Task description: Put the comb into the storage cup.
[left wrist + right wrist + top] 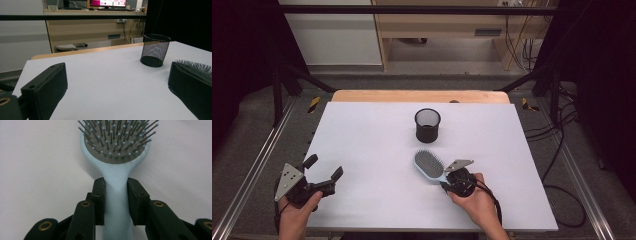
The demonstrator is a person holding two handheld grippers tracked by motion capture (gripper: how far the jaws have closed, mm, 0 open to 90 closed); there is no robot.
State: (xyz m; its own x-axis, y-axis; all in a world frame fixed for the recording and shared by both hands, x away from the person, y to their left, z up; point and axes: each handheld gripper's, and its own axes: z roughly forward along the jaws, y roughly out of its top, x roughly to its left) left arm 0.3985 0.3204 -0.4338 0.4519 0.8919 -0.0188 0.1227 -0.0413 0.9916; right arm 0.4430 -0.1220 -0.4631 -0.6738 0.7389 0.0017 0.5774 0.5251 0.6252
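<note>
1. Where your left hand (296,207) rests at the near left corner of the white table (372,150), the left gripper (323,171) sits with its jaws spread wide apart and nothing between them; it points across the table toward the right.
2. In the left gripper view, the two black jaws stand far apart at the bottom corners, with bare table surface between them.
3. Toward the middle of the table, slightly to the far side, the black mesh cup (427,125) stands upright, well apart from both of your grippers; it also shows in the left gripper view (155,50).
4. Just nearer than the cup, the light blue hairbrush (430,166) lies flat on the table, bristles up, with its head pointing away from you toward the cup and its handle pointing back toward your right hand (474,197).
5. At the right, the right gripper (447,184) has its jaws closed on the hairbrush handle; in the right gripper view the pads (99,200) press both sides of the handle (116,202) just below the head.
</note>
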